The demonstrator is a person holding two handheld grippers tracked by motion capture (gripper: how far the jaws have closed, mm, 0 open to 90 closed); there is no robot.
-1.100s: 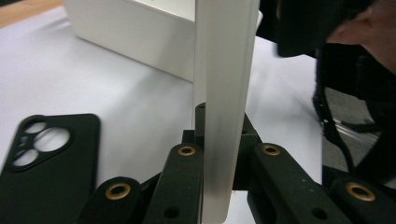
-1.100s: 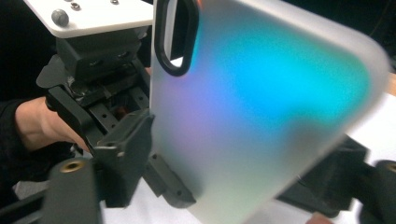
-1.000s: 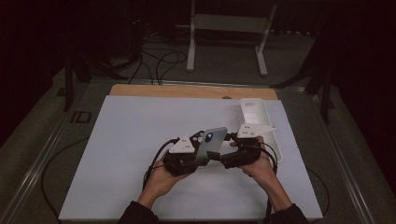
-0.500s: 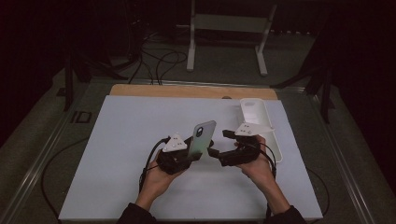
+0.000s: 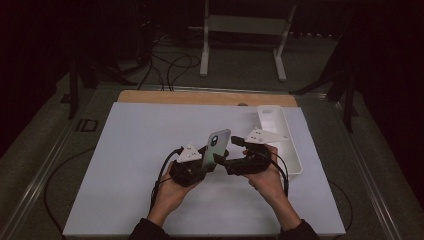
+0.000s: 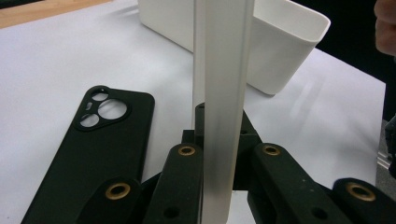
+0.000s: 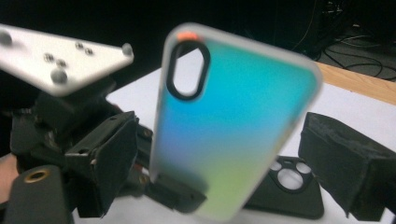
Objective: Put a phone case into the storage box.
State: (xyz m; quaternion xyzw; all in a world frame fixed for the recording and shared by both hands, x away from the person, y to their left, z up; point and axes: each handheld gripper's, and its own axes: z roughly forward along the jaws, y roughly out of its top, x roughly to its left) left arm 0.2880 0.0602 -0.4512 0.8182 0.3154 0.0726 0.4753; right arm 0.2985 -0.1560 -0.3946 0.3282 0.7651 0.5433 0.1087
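The left hand-held gripper [image 5: 207, 162] clamps a phone case [image 5: 216, 146] upright; the right hand-held gripper [image 5: 223, 158], jaws apart, must next grasp it.

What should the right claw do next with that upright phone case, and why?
Probably close the right claw on the free edge of the iridescent case. The left claw is shut on it and holds it upright above the mat, while the right claw's pad sits apart beside it. A second grip would steady it for the bin or the black case.
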